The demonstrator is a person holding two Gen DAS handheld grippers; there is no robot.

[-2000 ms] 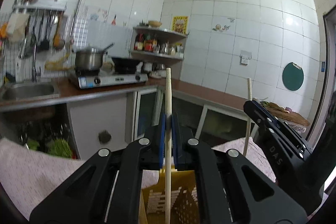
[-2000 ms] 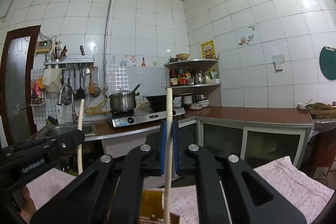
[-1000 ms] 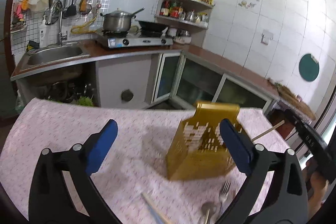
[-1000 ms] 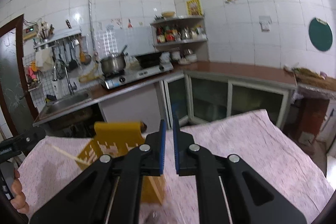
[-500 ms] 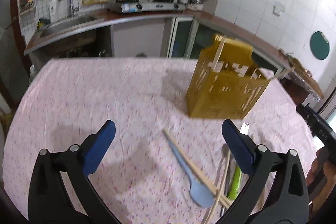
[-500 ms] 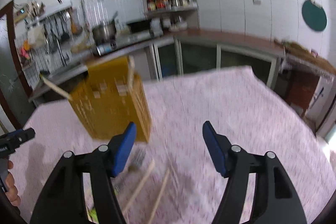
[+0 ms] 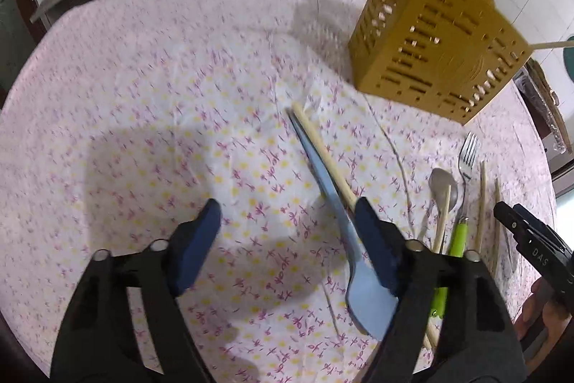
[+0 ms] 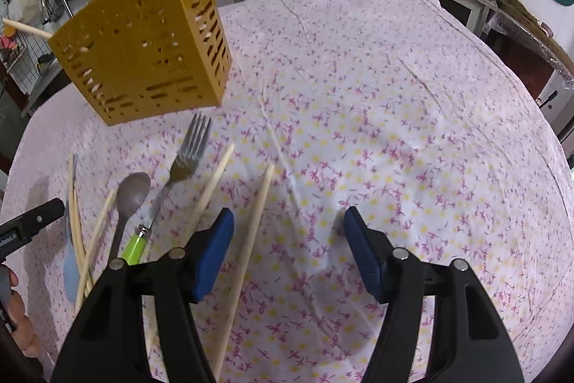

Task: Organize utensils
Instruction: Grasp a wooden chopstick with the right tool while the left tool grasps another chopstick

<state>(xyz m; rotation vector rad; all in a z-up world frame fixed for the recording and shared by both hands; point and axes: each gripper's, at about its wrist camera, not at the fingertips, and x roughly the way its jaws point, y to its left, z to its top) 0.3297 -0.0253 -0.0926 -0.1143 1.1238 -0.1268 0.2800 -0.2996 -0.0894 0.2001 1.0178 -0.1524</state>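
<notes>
A: Where do things stand?

B: The yellow holder [image 8: 143,34] stands at the cloth's [image 8: 394,131] far side with two chopsticks already leaning out of it. The rest lies loose in front of it: fork [image 8: 186,160], steel spoon [image 8: 131,192], blue spoon [image 7: 344,232] and several chopsticks.

A: And the tools?

B: The left gripper [image 7: 287,236] is closing with nothing between its jaws; its right pad sits over the blue spoon and the chopstick [image 7: 323,153] touching it. The right gripper [image 8: 287,239] stands apart and empty, with a chopstick [image 8: 247,250] just inside its left pad.

A: What worries you?

B: The blue spoon and its chopstick lie pressed together. A pinch there could catch both, or only clip one and flick the other away. On the right, the chopstick is off-centre; closing like this may roll it aside. Thin sticks on wrinkled cloth also slip easily.
</notes>
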